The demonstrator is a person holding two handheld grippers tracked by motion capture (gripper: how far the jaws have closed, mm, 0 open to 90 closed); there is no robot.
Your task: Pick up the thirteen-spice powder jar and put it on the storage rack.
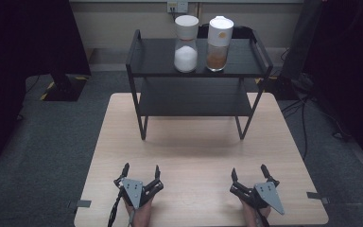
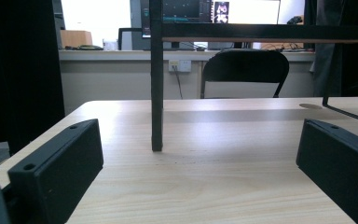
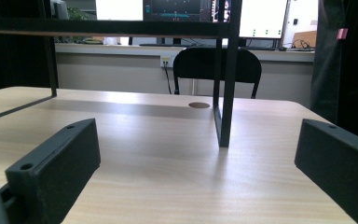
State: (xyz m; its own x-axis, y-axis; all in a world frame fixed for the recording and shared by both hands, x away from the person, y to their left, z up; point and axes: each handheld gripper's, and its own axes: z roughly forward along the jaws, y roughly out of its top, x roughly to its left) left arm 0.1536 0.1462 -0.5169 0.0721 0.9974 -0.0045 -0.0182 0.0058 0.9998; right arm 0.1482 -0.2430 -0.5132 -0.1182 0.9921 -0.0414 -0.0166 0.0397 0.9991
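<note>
1. A pale wooden tabletop [image 1: 198, 156] fills the middle of the high view, with grey carpet around it and dark curtains at either side.
2. At the far half of the tabletop stands a black two-level metal rack [image 1: 142, 61]. Its four thin legs lift the shelves clear of the wood, leaving open space beneath.
3. On the rack's top shelf stand two tall jars, upright and just beside each other without clearly touching. The left jar [image 1: 186, 43] has a white lid and holds a white powder or grain. The right jar [image 1: 218, 43] has a white lid with a small yellow mark and holds a brownish content.
4. Raised end handles on the top shelf likely keep the jars from sliding off the sides.
5. The left gripper [image 1: 140, 171] rests at the near edge of the tabletop, held from below by a hand. Its fingers [image 2: 60, 163] are spread wide apart and hold nothing.
6. The right gripper [image 1: 249, 172] sits at the near edge too, well apart from the left one. Its fingers [image 3: 58, 161] are likewise wide apart and empty.
7. Both grippers point toward the rack, which suggests a ready pose with the jars well beyond reach.
8. Each gripper view looks low across the wood at a rack leg [image 2: 156, 93], with a black chair [image 3: 216, 65] and a wall socket [image 2: 179, 65] behind.
</note>
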